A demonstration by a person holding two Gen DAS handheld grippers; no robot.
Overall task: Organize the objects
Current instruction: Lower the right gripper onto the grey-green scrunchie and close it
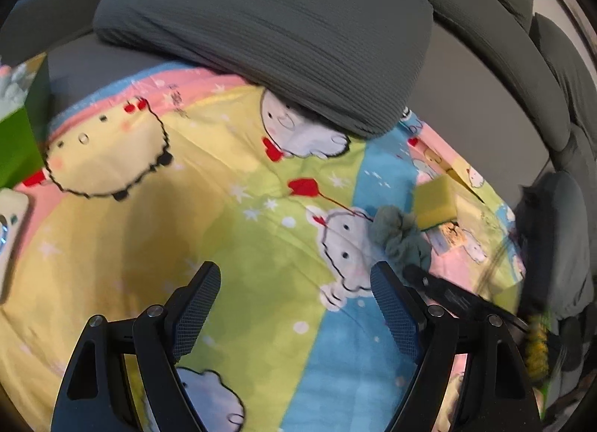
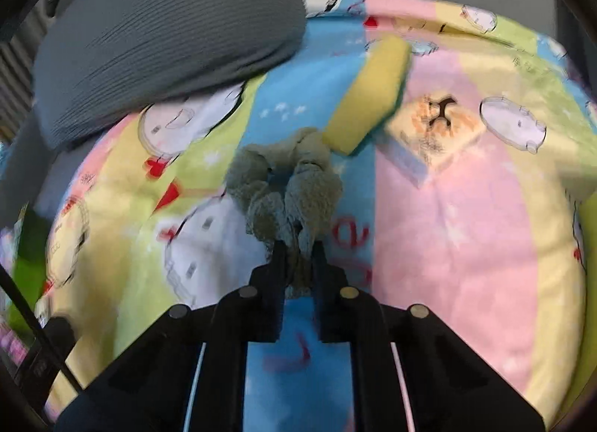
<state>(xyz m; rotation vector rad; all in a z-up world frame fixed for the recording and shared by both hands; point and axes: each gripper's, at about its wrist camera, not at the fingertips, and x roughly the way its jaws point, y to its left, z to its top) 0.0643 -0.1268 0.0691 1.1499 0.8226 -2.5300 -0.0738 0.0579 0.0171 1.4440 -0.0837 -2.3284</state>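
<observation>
A fluffy grey-green scrunchie lies on the colourful cartoon blanket. My right gripper is shut on its near end, and the fabric bunches between the black fingers. A yellow sponge lies tilted just beyond the scrunchie, touching its far edge. In the left wrist view the scrunchie and sponge sit to the right, with the right gripper reaching in from the lower right. My left gripper hovers open over the blanket, with nothing between its fingers.
A big grey cushion rests on the blanket's far side, with the grey sofa backrest behind. A green box and a white device sit at the left edge. A dark object is at the right.
</observation>
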